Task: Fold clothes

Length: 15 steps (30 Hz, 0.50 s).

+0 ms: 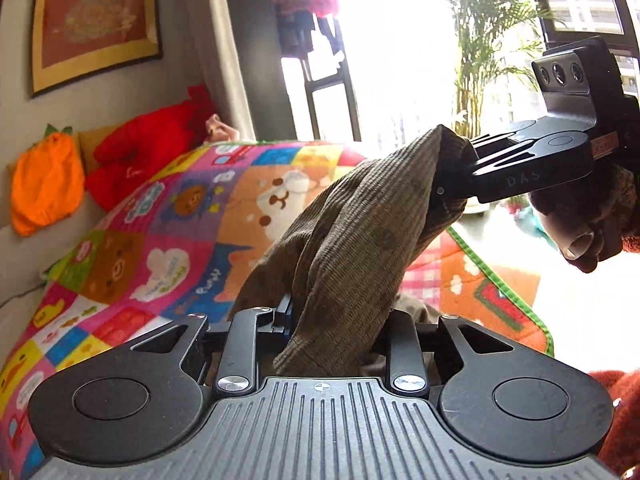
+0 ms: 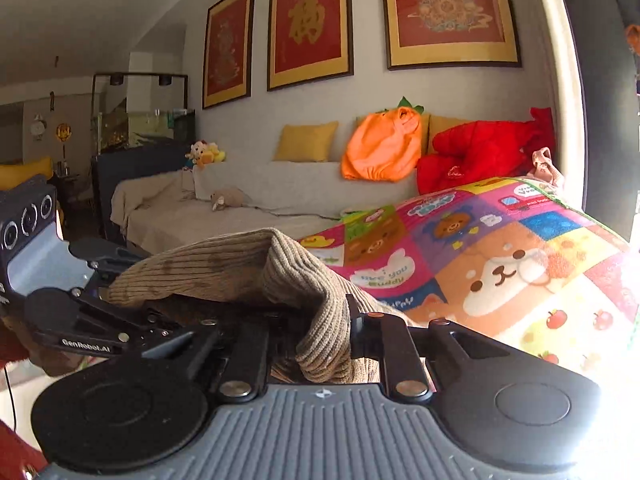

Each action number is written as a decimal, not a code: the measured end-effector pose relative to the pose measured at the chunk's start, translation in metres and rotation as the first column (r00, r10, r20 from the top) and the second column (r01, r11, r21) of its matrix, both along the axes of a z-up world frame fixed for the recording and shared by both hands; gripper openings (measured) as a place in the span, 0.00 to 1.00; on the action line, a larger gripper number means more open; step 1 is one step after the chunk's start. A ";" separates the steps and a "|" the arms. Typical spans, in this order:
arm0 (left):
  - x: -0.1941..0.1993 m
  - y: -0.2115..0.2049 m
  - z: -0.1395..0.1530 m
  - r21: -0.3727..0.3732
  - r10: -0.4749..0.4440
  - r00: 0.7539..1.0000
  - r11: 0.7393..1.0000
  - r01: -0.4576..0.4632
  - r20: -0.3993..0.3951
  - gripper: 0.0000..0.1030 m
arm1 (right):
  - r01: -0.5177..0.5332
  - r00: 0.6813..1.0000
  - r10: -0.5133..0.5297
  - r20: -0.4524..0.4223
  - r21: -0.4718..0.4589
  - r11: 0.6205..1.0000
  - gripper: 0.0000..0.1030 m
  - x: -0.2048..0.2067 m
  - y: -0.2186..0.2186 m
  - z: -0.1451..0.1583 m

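Note:
A brown corduroy garment (image 1: 352, 232) hangs stretched between both grippers above a colourful blanket. In the left wrist view my left gripper (image 1: 332, 328) is shut on one end of it, and the bunched cloth hides the fingertips. My right gripper (image 1: 456, 176) comes in from the upper right, clamped on the other end. In the right wrist view the same garment (image 2: 224, 264) drapes over my right gripper (image 2: 328, 332), which is shut on a fold. The left gripper (image 2: 132, 304) grips it at the left. A hand (image 1: 580, 240) in a fuzzy sleeve holds the right gripper.
A cartoon patchwork blanket (image 2: 500, 248) covers the surface below. An orange garment (image 2: 380, 148) and a red jacket (image 2: 480, 152) lie against the sofa (image 2: 240, 208) back. A bright window with a palm plant (image 1: 488, 20) is to the right in the left wrist view.

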<state>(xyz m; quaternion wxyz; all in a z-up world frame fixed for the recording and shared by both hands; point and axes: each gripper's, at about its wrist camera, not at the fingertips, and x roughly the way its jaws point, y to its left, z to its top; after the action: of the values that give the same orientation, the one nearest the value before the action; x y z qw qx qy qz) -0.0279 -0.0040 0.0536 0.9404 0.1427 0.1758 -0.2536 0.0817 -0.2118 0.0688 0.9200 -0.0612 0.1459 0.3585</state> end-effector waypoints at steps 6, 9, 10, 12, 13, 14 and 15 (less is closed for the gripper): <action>0.002 0.018 -0.028 0.005 -0.015 0.983 1.000 0.017 -0.183 0.55 | 0.066 0.998 -0.064 0.017 -0.245 0.967 0.15 -0.004 0.020 -0.070; -0.002 0.042 -0.010 -0.085 -0.057 0.981 0.996 0.041 -0.188 0.68 | 0.055 0.998 -0.051 0.023 -0.270 0.961 0.15 -0.005 0.022 -0.076; -0.001 0.052 0.000 -0.154 -0.072 0.980 0.987 0.043 -0.186 0.72 | 0.054 0.998 -0.047 0.030 -0.279 0.959 0.15 -0.006 0.023 -0.077; 0.008 0.066 0.020 -0.281 -0.086 0.983 0.959 0.037 -0.164 0.78 | 0.054 0.998 -0.042 0.049 -0.299 0.953 0.15 -0.008 0.026 -0.078; 0.017 0.067 0.029 -0.320 -0.088 0.985 0.947 0.036 -0.149 0.78 | 0.055 0.998 -0.040 0.056 -0.309 0.950 0.15 -0.009 0.028 -0.080; 0.026 0.065 0.034 -0.340 -0.089 0.988 0.940 0.040 -0.129 0.79 | 0.058 0.997 -0.039 0.066 -0.319 0.946 0.15 -0.010 0.029 -0.081; 0.037 0.059 0.037 -0.346 -0.089 0.990 0.937 0.046 -0.110 0.79 | 0.060 0.997 -0.039 0.072 -0.326 0.944 0.15 -0.010 0.030 -0.082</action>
<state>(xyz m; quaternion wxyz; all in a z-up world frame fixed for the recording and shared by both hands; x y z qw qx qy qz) 0.0090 0.0553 0.0904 0.9288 -0.0331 0.1822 -0.3209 0.0713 -0.1815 -0.0132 0.9100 -0.2209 0.1753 0.3038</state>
